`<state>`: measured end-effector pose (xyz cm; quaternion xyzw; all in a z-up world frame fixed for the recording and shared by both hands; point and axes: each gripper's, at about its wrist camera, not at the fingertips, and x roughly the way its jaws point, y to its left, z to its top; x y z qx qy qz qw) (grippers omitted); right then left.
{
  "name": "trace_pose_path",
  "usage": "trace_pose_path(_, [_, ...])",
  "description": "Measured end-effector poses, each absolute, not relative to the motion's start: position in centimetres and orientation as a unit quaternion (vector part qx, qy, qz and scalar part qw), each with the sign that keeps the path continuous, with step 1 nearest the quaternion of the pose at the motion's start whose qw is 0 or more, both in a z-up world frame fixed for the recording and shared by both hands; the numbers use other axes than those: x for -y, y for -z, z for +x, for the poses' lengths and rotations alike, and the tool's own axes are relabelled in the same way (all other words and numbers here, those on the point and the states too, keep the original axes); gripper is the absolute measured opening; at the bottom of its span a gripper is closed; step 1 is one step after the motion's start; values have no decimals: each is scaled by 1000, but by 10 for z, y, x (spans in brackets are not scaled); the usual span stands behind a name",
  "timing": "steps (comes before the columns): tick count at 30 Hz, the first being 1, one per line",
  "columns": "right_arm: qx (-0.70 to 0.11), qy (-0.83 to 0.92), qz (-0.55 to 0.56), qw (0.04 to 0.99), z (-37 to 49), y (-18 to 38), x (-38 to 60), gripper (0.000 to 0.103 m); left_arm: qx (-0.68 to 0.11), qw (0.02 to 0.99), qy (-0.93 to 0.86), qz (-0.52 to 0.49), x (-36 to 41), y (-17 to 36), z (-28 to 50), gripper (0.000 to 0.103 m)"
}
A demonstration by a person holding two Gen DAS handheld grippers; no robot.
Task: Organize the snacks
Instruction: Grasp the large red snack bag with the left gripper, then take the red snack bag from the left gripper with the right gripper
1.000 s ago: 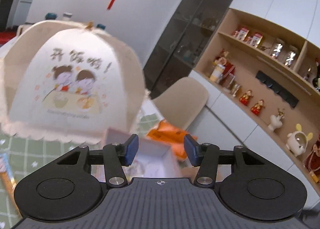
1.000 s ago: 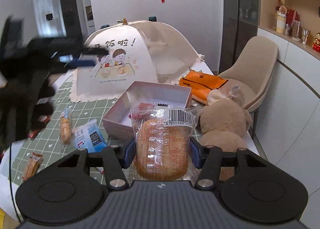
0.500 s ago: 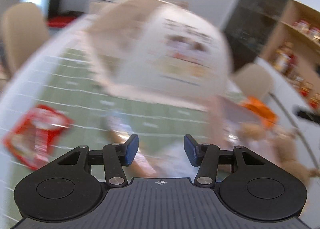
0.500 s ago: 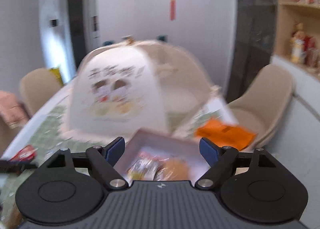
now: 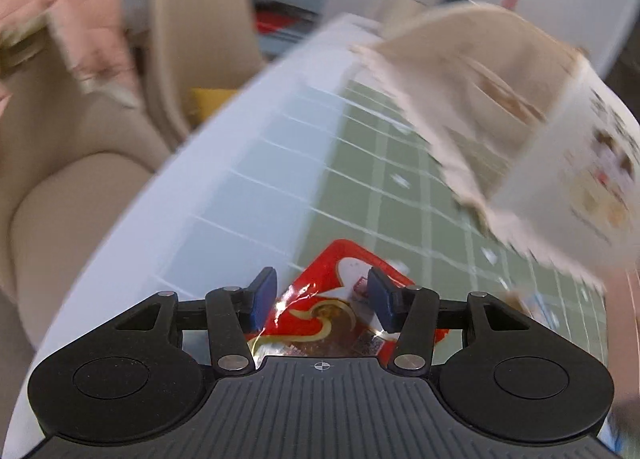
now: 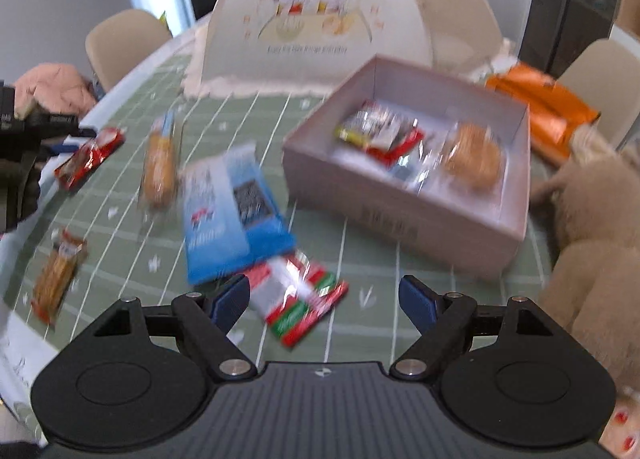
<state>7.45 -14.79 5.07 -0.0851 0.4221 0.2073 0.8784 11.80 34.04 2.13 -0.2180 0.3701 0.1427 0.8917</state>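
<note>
Gaping wide, with nothing pressed between its blue pads, the right gripper point(image 6: 322, 301) hung over the green checked tablecloth point(image 6: 360, 259); its jaws had just been opening, with nothing left between them. Directly beyond the fingertips, slightly toward the left finger, lay a red-and-green snack packet point(image 6: 302, 299), and touching its far edge was a blue packet point(image 6: 230, 219). Farther out and to the right of the fingers stood the open pale box point(image 6: 404, 215), holding a round wrapped cake point(image 6: 474, 157) and a red-and-yellow packet point(image 6: 380, 131). Left of the blue packet lay an orange wrapped roll point(image 6: 160, 167), and nearer the left table edge a slim orange bar point(image 6: 58, 275). Behind the box rose the domed food cover point(image 6: 320, 11), with an orange bag point(image 6: 540, 107) and a plush toy point(image 6: 592, 227) off to the right. The left gripper point(image 5: 322, 301) also stood parted, its pads either side of a red snack packet point(image 5: 340, 295) lying on the cloth below them; the blur left it unclear whether the pads touched it, but they did not appear to clamp it. Beyond those fingers and to the right blurred the food cover's edge, and to the left, past the table rim, stood a beige chair point(image 5: 72, 179).
</note>
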Motion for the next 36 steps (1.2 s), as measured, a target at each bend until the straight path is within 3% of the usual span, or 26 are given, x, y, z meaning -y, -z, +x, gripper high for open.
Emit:
trace_pose_path(11, [-419,-230,-124,869,51,-37,132,82,-412,898,-11,-157,-225,-20,81,55])
trace_pose_path(19, [-395,-302,-128,858,43,-46,78,82,-428,865,40,-258,-208,-32,33,54])
trace_pose_path(24, [-370,-364,-155,840,38,-41,19,82,-443,880,71,-159,-203,-60,-16,54])
trace_pose_path(30, [-343,-402,-207,823,44,-23,-46,82,-506,857,75,-61,-188,-55,-61,54])
trace_pose_path(36, [-358,-404,-250,804,47,-7,-54,82,-533,811,93,-223,-197,-59,-78,51])
